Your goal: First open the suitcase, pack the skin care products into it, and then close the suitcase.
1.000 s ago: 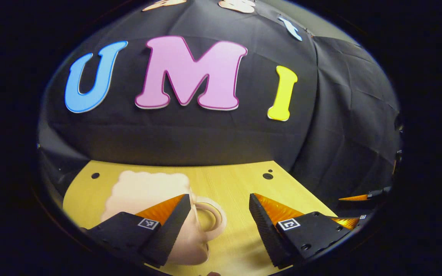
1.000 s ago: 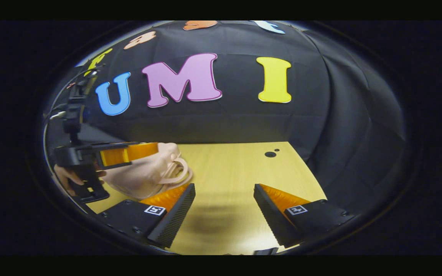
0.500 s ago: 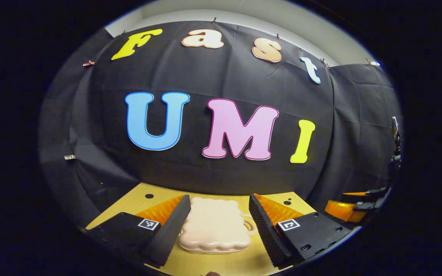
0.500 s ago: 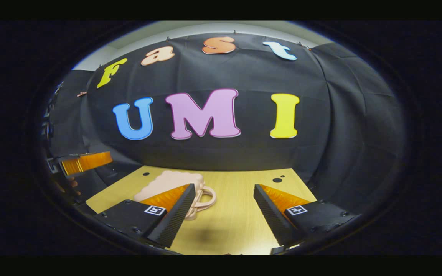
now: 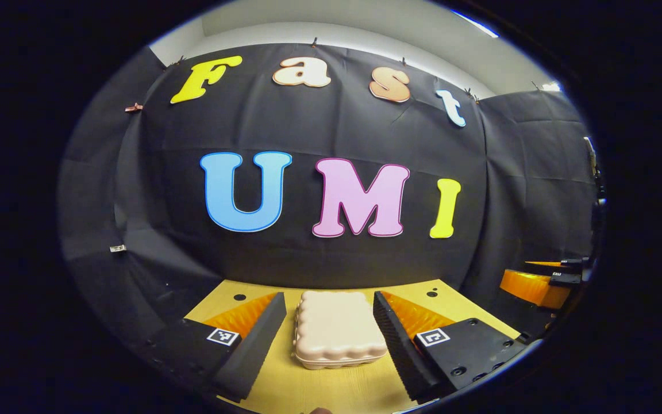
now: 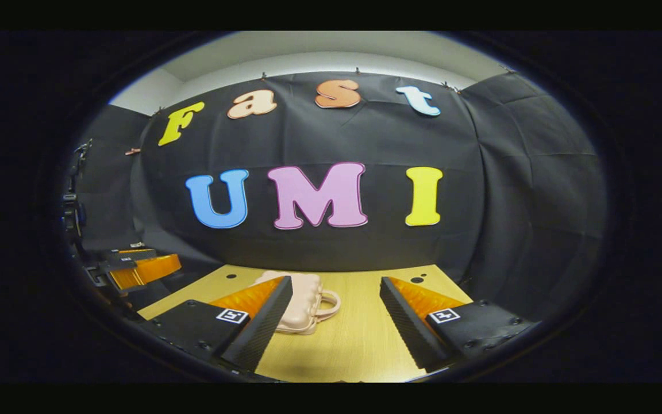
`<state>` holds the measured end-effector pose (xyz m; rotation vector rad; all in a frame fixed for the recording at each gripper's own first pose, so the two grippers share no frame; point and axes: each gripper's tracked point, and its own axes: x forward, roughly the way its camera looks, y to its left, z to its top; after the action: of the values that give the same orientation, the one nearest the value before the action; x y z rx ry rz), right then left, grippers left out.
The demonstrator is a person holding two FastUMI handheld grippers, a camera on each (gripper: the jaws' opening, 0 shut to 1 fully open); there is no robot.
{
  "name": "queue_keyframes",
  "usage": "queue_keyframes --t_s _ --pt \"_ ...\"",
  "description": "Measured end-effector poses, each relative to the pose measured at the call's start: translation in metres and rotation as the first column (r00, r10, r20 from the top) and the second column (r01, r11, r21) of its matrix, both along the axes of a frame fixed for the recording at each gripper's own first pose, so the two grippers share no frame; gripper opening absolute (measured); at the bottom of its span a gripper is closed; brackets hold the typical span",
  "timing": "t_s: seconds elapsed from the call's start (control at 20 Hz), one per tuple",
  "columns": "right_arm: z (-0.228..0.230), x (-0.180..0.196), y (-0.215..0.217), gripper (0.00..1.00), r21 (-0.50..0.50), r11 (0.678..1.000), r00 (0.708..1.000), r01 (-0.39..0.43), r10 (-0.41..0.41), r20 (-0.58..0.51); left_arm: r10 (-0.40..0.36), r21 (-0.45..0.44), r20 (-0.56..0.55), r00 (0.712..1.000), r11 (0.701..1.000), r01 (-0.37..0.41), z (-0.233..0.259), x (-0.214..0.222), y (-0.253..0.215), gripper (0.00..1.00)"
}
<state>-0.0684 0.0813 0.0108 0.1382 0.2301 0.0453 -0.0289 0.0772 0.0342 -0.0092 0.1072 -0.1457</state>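
One suitcase (image 5: 339,329) lies flat and closed on the table (image 5: 331,388), toward its far edge, short end facing the left hand-held gripper (image 5: 328,333), long axis running toward the far edge. Its handle (image 6: 331,303) points to the table's right side. Bare wood surrounds it, widest on the right. Both the left and right hand-held gripper (image 6: 335,322) are spread wide, grasping nothing, clear of the suitcase.
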Motion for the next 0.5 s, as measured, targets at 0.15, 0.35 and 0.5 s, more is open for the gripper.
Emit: queue_keyframes --t_s 0.15,0.35,0.5 --pt "0.010 -0.008 -0.001 0.97 0.001 1.000 1.000 0.014 -0.014 0.015 -0.012 0.023 0.017 1.000 1.000 0.012 0.006 -0.009 -0.002 0.96" --pt "0.028 -0.013 -0.003 0.97 -0.009 1.000 0.997 0.024 -0.023 0.070 -0.014 0.041 0.059 0.998 0.999 0.012 0.017 -0.019 -0.001 0.96" --pt "0.034 -0.018 -0.003 0.97 -0.010 1.000 0.996 0.017 -0.017 0.084 -0.015 0.014 0.057 0.998 1.000 0.014 0.015 -0.027 -0.005 0.96"
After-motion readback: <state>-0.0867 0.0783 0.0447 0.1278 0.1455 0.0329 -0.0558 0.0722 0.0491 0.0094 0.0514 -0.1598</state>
